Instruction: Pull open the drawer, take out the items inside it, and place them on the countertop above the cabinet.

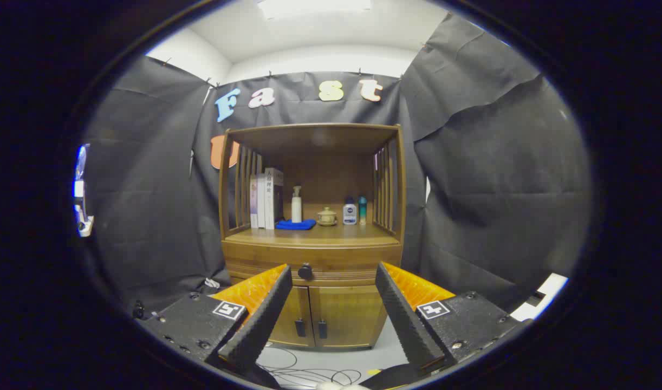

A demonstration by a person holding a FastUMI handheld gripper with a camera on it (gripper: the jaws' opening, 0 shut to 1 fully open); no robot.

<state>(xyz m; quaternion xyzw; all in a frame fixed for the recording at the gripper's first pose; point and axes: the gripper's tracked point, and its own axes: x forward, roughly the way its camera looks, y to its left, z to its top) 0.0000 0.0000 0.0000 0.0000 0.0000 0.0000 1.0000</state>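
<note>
Facing closed drawer (312, 265), gripper (333, 273) spread wide, empty; cabinet (312, 238) shelf beyond holds books (266, 197), bottles (355, 211), cloth (296, 224).

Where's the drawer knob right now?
The knob sits mid-front on the shut drawer, under the countertop, beyond the open gripper, nearer its left finger.

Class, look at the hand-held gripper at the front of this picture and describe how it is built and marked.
The gripper has two long wedge-shaped jaws with ribbed, toothed inner faces. Each sits on a flat dark textured block fastened with screws. Each block carries a small square black-and-white marker. The jaws stand apart, open, nothing between them; the drawer knob lies beyond.
</note>
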